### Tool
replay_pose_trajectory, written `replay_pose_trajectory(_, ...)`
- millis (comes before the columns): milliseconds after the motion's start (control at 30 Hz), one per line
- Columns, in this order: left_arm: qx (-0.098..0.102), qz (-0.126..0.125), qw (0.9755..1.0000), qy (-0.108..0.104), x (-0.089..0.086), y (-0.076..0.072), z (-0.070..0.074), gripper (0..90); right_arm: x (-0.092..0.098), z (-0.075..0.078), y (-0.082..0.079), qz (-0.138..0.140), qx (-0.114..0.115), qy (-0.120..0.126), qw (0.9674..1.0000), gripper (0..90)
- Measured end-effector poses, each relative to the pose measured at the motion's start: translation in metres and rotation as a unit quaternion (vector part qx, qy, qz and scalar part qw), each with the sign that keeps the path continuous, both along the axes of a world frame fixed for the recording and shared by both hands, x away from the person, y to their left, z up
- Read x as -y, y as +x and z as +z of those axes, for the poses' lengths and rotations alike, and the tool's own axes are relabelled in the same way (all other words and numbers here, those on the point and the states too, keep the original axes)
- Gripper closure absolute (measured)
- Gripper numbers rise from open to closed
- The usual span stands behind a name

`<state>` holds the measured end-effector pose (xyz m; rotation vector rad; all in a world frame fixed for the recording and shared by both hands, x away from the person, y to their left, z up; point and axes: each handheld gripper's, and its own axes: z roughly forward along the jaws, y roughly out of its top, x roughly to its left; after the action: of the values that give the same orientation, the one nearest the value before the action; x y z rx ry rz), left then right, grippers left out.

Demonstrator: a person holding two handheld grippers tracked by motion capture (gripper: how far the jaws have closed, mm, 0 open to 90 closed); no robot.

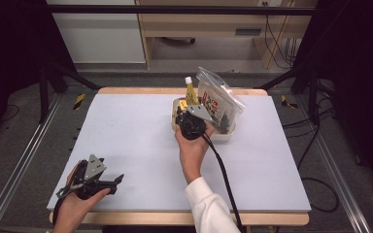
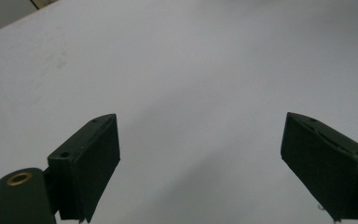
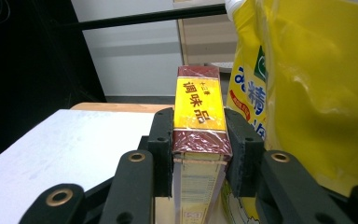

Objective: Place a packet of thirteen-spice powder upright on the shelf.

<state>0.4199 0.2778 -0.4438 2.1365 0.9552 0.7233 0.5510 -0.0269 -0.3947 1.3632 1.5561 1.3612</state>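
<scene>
Left claw: the left claw (image 1: pixel 118 179) rests near the bench's (image 1: pixel 126 126) near left corner, released, its jaws wide apart over bare white top with nothing between them
Right claw: the right claw (image 3: pixel 199 144) is clenched on a seasoning box (image 3: pixel 199 116), one pad on each broad face just under the box's top end, which stands clear above the jaws
Where the box is: upright at the near left end of a white tray (image 1: pixel 222 136) that sits towards the far edge of the bench, a little right of its middle
Neighbours: a yellow pouch (image 3: pixel 303 84) stands just beside the box, close enough to brush; in the high view a clear bag (image 1: pixel 219 99) leans at the tray's far right
Handling: likely light and stiff cardboard, with a glossy wrap that may slip; the flat faces suit the pads, and too hard a squeeze could dent them
Hold point: the present grip across the narrow width looks sound; lifting straight up should keep it off the pouch
</scene>
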Motion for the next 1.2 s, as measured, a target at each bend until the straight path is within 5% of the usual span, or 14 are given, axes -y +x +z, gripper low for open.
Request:
replay_pose_trajectory(700,0.000,0.002,1.0000,-0.001,-0.001,0.000,0.000,11.4,-0.003,-0.011,0.007,0.022,-0.019,-0.016,0.9994,57.6)
replay_pose_trajectory(1200,0.002,0.000,1.0000,0.003,0.001,0.001,0.000,10.9,0.002,0.001,-0.017,0.061,0.001,-0.030,0.9977,44.6)
